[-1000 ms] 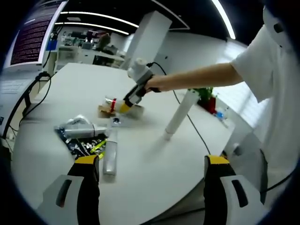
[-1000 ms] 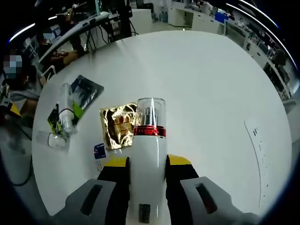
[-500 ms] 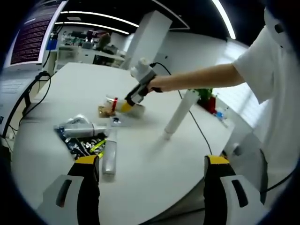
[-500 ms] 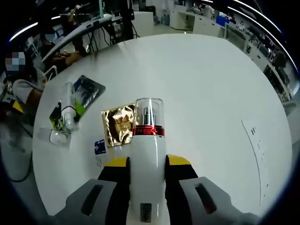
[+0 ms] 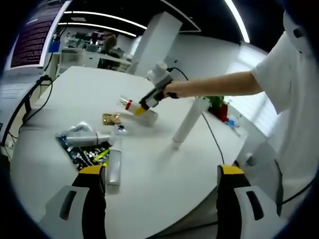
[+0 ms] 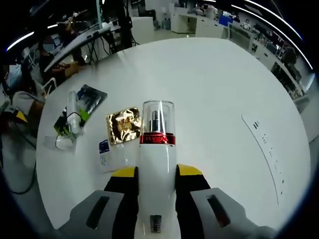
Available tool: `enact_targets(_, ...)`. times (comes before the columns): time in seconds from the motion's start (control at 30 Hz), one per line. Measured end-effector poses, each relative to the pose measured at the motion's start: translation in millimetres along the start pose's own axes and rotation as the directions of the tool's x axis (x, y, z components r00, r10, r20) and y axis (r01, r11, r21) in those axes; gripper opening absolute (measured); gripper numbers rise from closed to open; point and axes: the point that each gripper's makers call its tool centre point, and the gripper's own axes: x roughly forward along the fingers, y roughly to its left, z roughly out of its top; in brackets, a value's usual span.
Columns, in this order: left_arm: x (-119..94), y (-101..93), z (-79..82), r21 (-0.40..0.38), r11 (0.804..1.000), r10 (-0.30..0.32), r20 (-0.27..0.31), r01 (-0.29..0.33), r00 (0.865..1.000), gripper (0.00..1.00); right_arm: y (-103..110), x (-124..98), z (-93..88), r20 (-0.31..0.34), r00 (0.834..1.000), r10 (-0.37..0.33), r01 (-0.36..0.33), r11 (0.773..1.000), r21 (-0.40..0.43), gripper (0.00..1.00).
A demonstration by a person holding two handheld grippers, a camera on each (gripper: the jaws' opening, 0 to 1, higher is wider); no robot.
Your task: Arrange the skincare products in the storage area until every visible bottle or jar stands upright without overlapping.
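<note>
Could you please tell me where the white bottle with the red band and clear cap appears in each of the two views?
Left gripper view: white bottle sits upper centre, held above the table by the right gripper.
Right gripper view: it fills the lower centre, clamped between the jaws.
Shared landmark: the gold sachet lying on the table.

1. The left gripper [image 5: 159, 177] hangs above the round white table [image 5: 149, 169], jaws spread wide with nothing between them.
2. Across the table, the right gripper [image 5: 144, 105] clamps a white bottle [image 5: 130, 104] with a red band, lifted off the surface.
3. A gold packet [image 5: 110, 118] lies below it.
4. A white tube [image 5: 114, 167] lies flat beside a dark sachet [image 5: 82, 152].
</note>
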Motion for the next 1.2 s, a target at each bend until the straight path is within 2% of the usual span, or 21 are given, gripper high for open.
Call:
enact_targets(0.57,-2,-21.6,11.9,0.045,0.999,-0.026,-0.004,0.026,1.0,0.84,-21,-52,-29.4,0.055,0.995,-0.083,0.076,0.991,0.113,0.26)
enact_targets(0.83,-7,-34.8,15.6,0.071,0.997,-0.034,-0.007,0.035,0.999,0.84,-28,-81,-48.4,0.098,0.986,-0.134,0.114,0.976,0.184,0.26)
enact_targets(1.2,-11,-51.1,23.3,0.108,0.993,-0.051,0.006,0.05,0.999,0.84,-27,-116,-76.3,0.141,0.972,-0.188,0.144,0.95,0.276,0.26)
